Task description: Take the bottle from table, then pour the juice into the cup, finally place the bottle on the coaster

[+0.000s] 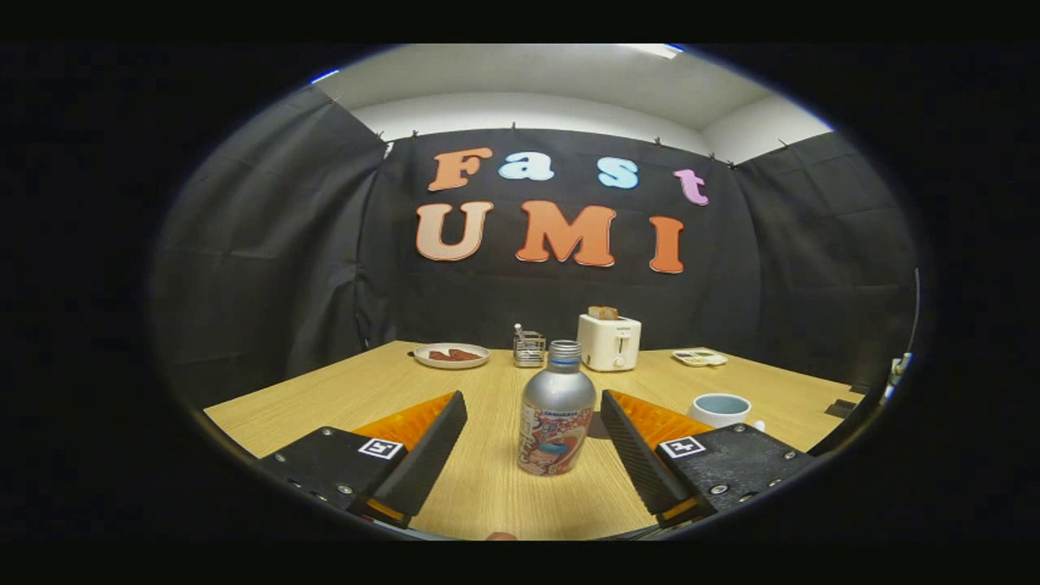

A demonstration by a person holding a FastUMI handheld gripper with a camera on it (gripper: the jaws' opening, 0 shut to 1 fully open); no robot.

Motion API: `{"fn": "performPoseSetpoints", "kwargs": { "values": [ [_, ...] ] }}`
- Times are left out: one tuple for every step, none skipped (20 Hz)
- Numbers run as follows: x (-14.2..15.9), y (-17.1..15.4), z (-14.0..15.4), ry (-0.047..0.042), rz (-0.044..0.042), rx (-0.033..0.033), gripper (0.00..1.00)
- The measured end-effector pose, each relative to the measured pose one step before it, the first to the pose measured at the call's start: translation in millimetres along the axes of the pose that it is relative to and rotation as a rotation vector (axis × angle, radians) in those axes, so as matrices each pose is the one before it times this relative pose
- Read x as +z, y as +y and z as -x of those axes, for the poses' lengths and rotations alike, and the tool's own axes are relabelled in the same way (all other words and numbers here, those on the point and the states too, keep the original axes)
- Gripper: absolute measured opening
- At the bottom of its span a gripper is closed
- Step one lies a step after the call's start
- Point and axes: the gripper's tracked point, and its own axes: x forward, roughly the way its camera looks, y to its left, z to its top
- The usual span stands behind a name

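Observation:
A silver bottle (557,410) with a screw neck and a colourful label stands upright on the wooden table (406,382). My gripper (532,406) is open, and the bottle stands between its two fingers with a gap on each side, so neither finger touches it. A white cup (722,409) sits just beyond the right finger. A dark round shape (597,425), perhaps the coaster, peeks out between the bottle and the right finger; most of it is hidden.
At the back of the table stand a white toaster (608,341) with bread in it, a small wire rack (529,348), a plate (452,355) with reddish food at the left, and a flat tray (699,357) at the right. Black cloth walls enclose the booth.

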Motion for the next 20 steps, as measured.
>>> {"fn": "performPoseSetpoints", "kwargs": {
  "values": [
    [-2.30,-2.90,-2.87,0.00561,-0.00726,-0.00753,0.98],
    [-1.98,-2.20,-2.97,0.00503,-0.00761,-0.00456,0.98],
    [-3.63,-1.63,-2.01,0.00730,-0.00528,-0.00304,0.98],
    [-3.63,-3.28,-4.11,0.01337,-0.00224,-0.00670,0.98],
    [-5.43,-1.95,-3.91,0.01929,0.00114,-0.00350,0.99],
    [-5.35,-1.57,-3.20,0.01681,0.00367,-0.00578,0.99],
    [-4.07,-2.22,-2.28,0.01271,0.00356,-0.00762,0.98],
    [-4.10,-1.12,-3.46,0.01279,0.00213,-0.00355,0.99],
    [-4.86,-1.17,-4.20,0.01431,-0.00013,-0.00266,0.99],
    [-4.10,-0.33,-4.09,0.01592,-0.00273,-0.00165,0.98],
    [-4.24,-0.40,-4.36,0.01476,-0.00359,-0.00026,0.99],
    [-3.38,0.62,-3.60,0.01286,-0.00201,0.00231,0.99],
    [-3.88,0.82,-4.02,0.01385,0.00028,0.00196,0.99],
    [-1.97,0.91,-3.75,0.01093,0.00077,0.00350,0.99],
    [-3.80,2.14,-3.02,0.01102,0.00310,0.00813,0.99],
    [-3.50,0.88,-3.33,0.01548,0.00409,0.00435,0.99],
    [-4.86,0.63,-3.82,0.01587,0.00438,0.00290,0.99],
    [-3.96,0.14,-3.71,0.01695,0.00164,0.00447,0.99],
    [-4.37,1.37,-3.36,0.01883,-0.00284,0.00645,0.99],
    [-3.42,1.23,-2.73,0.01554,-0.00608,0.00749,0.99]
  ]
}}
